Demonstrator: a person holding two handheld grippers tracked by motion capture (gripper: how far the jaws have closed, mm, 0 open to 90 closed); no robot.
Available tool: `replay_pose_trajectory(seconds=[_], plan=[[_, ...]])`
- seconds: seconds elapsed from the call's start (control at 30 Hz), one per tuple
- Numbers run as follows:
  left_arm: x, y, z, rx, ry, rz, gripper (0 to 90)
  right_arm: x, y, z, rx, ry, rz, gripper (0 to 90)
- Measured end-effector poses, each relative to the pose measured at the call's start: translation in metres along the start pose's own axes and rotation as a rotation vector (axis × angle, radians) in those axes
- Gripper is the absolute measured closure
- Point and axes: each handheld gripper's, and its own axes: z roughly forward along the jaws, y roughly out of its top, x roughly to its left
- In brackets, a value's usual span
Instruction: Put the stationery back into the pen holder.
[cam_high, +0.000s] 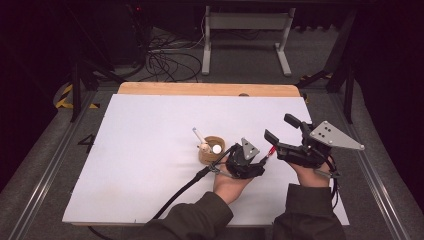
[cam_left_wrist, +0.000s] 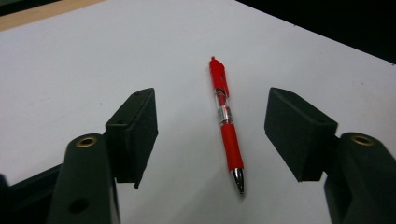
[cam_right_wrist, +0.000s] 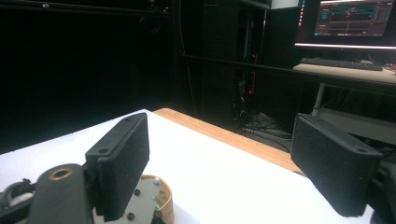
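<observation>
A red pen (cam_left_wrist: 226, 119) lies flat on the white mat (cam_left_wrist: 93, 60), its metal tip toward the camera in the left gripper view. My left gripper (cam_left_wrist: 215, 123) is open, one jaw on each side of the pen, and neither pad touches it. In the high view the left gripper (cam_high: 261, 161) sits low at mid-table, with the red pen (cam_high: 270, 151) just showing at its front. My right gripper (cam_high: 282, 128) hovers to the right of it, raised and open, with nothing between its jaws. In its own view the right gripper (cam_right_wrist: 224, 163) looks across the table.
A small wooden cup (cam_high: 211, 150) stands just left of the left gripper, with a white pen (cam_high: 197, 134) and other small items in it. Its rim (cam_right_wrist: 166, 200) shows beneath the right gripper. The mat covers a wooden table (cam_high: 200, 89). Behind are cables and a desk frame (cam_high: 245, 30).
</observation>
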Motion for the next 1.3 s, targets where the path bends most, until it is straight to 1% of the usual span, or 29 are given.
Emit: replay_pose_trajectory(seconds=[0.07,0.1,0.13,0.17,0.2,0.23,0.27,0.37,0.4,0.43,0.47,0.5,0.57,0.63,0.7,0.77,0.93,0.97,1.03,1.07,1.1,1.17,1.23,1.3], plan=[[-0.002,-0.001,0.003,0.01,-0.011,-0.006,41.8,-0.001,0.0,-0.001,0.003,-0.002,-0.001,20.2],[-0.003,-0.001,0.005,0.015,-0.012,0.001,44.1,-0.001,0.0,-0.001,0.001,-0.003,0.005,20.2],[-0.004,-0.001,0.006,0.024,-0.018,-0.005,46.7,-0.001,0.0,-0.001,0.001,-0.003,0.005,20.2],[-0.005,-0.002,0.007,0.029,-0.017,-0.009,48.2,-0.001,0.0,-0.001,0.001,-0.004,-0.001,20.2],[-0.005,-0.002,0.009,0.032,-0.016,-0.005,49.3,-0.001,0.0,-0.002,0.001,-0.004,-0.002,20.2],[-0.006,-0.002,0.01,0.038,-0.019,-0.012,50.6,-0.001,0.0,-0.002,0.003,-0.003,-0.005,20.2],[-0.007,-0.002,0.011,0.042,-0.016,-0.006,52.1,-0.001,0.001,-0.002,0.004,-0.004,-0.005,20.3],[-0.009,-0.003,0.015,0.061,-0.003,-0.009,53.4,-0.001,0.001,-0.002,0.003,-0.003,0.0,20.2],[-0.01,-0.003,0.016,0.068,0.001,-0.016,53.7,-0.001,0.001,-0.002,0.004,-0.002,-0.002,20.2],[-0.011,-0.003,0.018,0.071,0.0,-0.011,54.5,-0.001,0.001,-0.002,0.006,0.0,-0.011,20.2],[-0.011,-0.004,0.02,0.073,-0.002,-0.007,55.5,0.0,0.001,-0.002,0.001,-0.001,0.003,20.2],[-0.011,-0.004,0.021,0.079,0.003,-0.006,56.1,0.0,0.001,-0.002,0.001,-0.001,0.002,20.2],[-0.011,-0.005,0.024,0.093,0.008,-0.013,57.7,0.0,0.001,-0.002,0.001,-0.003,0.007,20.2],[-0.012,-0.006,0.027,0.117,0.01,-0.029,58.9,-0.001,0.001,-0.002,-0.001,-0.003,0.007,20.3],[-0.012,-0.006,0.03,0.128,0.003,-0.031,59.1,-0.001,0.002,-0.003,-0.001,-0.002,0.003,20.3],[-0.014,-0.007,0.033,0.129,0.002,-0.013,59.9,-0.001,0.002,-0.003,-0.002,-0.001,0.008,20.3],[-0.016,-0.009,0.038,0.147,0.0,-0.007,62.8,-0.001,0.002,-0.004,-0.003,-0.003,0.012,20.3],[-0.017,-0.009,0.038,0.157,0.006,-0.014,63.4,-0.001,0.002,-0.004,-0.004,-0.002,0.011,20.3],[-0.017,-0.011,0.04,0.173,0.001,-0.015,64.7,-0.002,0.002,-0.004,-0.005,-0.002,0.01,20.3],[-0.017,-0.011,0.041,0.184,0.001,-0.013,65.2,-0.002,0.002,-0.004,-0.005,-0.002,0.009,20.3],[-0.017,-0.011,0.042,0.181,0.001,-0.001,66.0,-0.002,0.002,-0.004,-0.005,-0.002,0.009,20.3],[-0.017,-0.011,0.042,0.204,-0.005,-0.005,68.7,-0.002,0.002,-0.004,-0.005,-0.002,0.009,20.3],[-0.017,-0.01,0.044,0.208,0.001,0.003,71.9,-0.002,0.002,-0.004,-0.005,-0.001,0.01,20.3],[-0.018,-0.01,0.044,0.209,0.007,0.002,72.9,-0.002,0.002,-0.004,-0.005,0.0,0.009,20.3]])
